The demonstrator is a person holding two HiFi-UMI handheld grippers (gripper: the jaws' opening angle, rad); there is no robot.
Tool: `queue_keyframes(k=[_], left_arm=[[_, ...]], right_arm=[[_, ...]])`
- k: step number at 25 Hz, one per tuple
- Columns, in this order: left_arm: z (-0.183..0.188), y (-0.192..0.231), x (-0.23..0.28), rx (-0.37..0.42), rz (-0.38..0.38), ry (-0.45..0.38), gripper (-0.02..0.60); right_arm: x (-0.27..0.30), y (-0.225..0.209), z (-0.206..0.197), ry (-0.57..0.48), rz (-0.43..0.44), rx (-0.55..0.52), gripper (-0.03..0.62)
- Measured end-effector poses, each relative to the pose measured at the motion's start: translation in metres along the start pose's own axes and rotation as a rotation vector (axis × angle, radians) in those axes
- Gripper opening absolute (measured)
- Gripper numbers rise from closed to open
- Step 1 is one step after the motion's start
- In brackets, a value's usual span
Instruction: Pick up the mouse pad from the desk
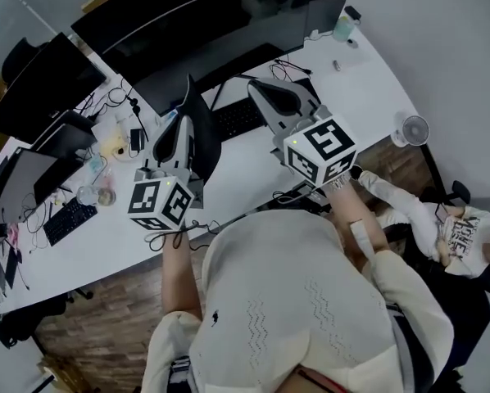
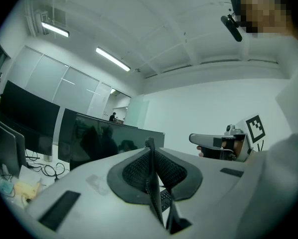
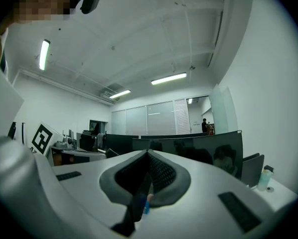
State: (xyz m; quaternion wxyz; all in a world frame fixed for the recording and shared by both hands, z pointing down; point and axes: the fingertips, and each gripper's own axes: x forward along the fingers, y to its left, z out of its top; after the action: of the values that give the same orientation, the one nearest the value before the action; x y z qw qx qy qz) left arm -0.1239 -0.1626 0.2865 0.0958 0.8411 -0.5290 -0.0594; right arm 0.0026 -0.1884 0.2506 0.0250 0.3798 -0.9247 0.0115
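Mouse pad (image 1: 200, 133) on edge within the tightly clamped left claw (image 2: 149, 146); right claw (image 3: 148, 154) closed, just beside.

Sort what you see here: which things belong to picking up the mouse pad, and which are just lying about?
Job: mouse pad, left hand-held gripper clamping it, desk.
Lying about: keyboard, fan, bottle, monitors.

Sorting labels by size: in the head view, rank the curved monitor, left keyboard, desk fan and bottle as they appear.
1. curved monitor
2. left keyboard
3. desk fan and bottle: these look alike, so unranked.
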Motion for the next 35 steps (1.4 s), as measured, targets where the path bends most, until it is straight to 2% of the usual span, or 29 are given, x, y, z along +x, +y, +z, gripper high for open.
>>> queue_keyframes(k=[27, 35], left_arm=[[-0.005, -0.002, -0.015, -0.005, 0.015, 0.003, 0.031], [-0.005, -0.008, -0.012, -0.003, -0.002, -0.003, 0.031]], right_arm=[[0.0, 0.014, 0.0, 0.016, 0.026, -0.023, 0.002], [-0.004, 0.013, -0.003, 0.017, 0.023, -0.025, 0.002]])
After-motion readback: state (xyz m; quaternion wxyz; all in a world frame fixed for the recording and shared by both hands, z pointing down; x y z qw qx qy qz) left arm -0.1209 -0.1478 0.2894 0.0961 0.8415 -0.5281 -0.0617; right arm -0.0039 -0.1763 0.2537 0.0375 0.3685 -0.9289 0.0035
